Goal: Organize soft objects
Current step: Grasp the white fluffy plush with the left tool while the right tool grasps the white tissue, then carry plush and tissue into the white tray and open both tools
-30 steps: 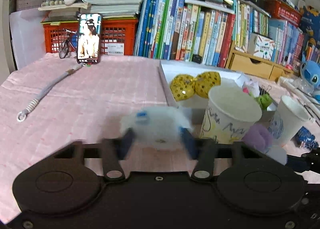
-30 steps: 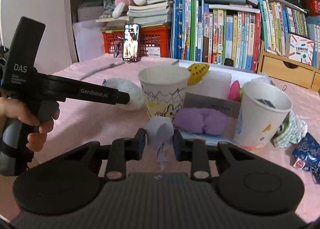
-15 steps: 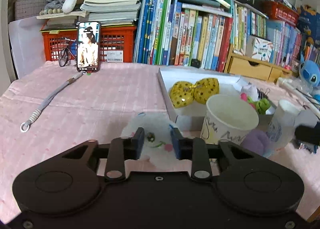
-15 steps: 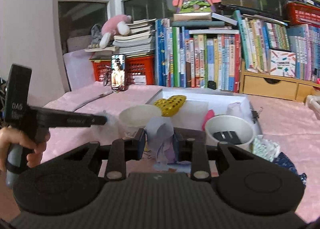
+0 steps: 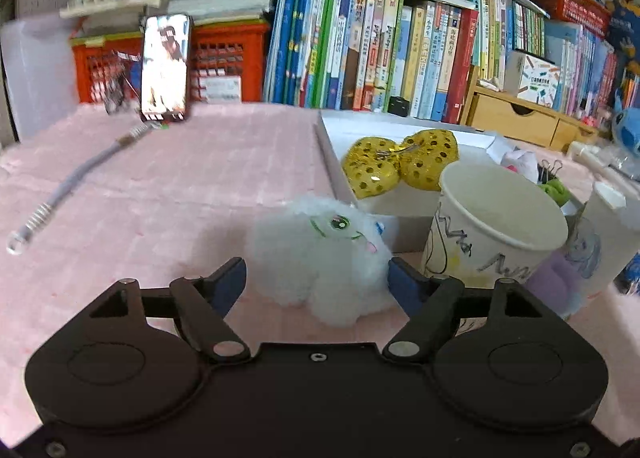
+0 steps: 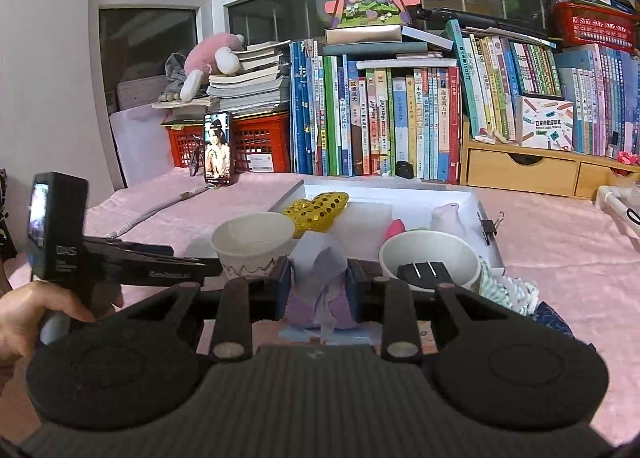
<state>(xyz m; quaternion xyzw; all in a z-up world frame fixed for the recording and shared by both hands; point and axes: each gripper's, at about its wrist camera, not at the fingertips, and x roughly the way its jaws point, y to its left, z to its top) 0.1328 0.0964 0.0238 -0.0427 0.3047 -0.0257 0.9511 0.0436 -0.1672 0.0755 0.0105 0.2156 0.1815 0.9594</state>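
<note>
Left gripper (image 5: 316, 284) has its jaws opening, and the white fluffy toy (image 5: 322, 258) sits on the pink tablecloth (image 5: 160, 209) between the blue pads (image 5: 230, 286); the left pad stands clear of the fur, while the right one is at its edge. That toy lies just in front of the white box (image 5: 340, 177), beside a paper cup (image 5: 492, 234) with scribbled lines on it. Two gold spotted hearts (image 5: 400, 167) rest inside the box.

Over on the other side, the right gripper (image 6: 318, 282) is pressed together on a pale purple soft toy (image 6: 318, 278), pinching it above the near edge of the table, in front of the two cups. A second paper cup (image 6: 430, 262) to its right holds a small black object. A hand (image 6: 36, 318) grips the handle of the left tool at the left of the right-wrist view.
</note>
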